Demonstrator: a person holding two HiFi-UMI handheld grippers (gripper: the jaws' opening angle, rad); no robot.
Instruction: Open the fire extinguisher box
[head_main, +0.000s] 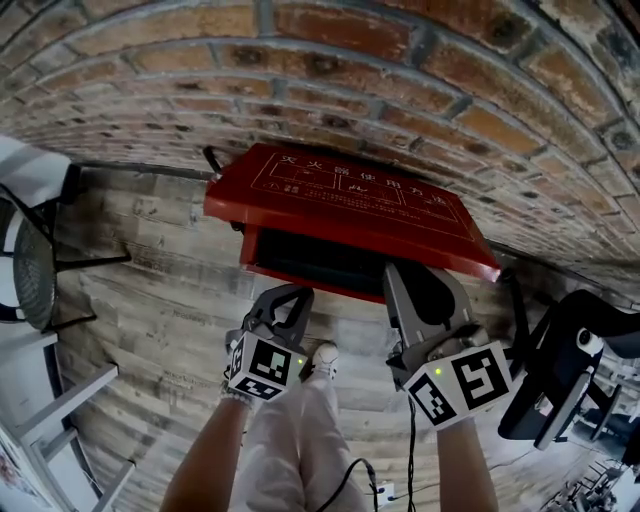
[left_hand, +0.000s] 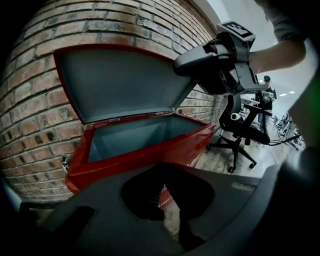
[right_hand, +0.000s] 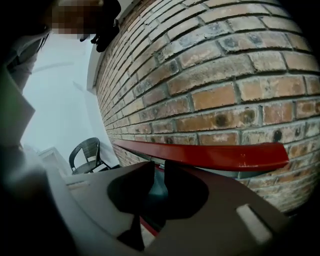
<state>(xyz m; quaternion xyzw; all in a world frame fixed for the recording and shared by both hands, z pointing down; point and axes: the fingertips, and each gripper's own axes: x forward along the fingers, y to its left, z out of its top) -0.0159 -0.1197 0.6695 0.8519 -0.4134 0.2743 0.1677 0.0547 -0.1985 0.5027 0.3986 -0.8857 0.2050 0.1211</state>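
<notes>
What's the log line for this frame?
fire extinguisher box lid: half open | right gripper: ajar, under lid edge | left gripper: shut, empty

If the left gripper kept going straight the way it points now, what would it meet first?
Most likely the left gripper meets the front wall of the fire extinguisher box, below its open rim; the raised lid sits higher, though depth is unclear.

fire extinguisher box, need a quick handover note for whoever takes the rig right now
Left claw: shut, empty, hanging in front of the box.
Right claw: jaws slightly apart, tips under the front edge of the lid, seemingly propping it, not clamping it.
Box: on the floor against the brick wall.
Done: lid partly raised.
Left: probably swing the lid fully back toward the wall.
</notes>
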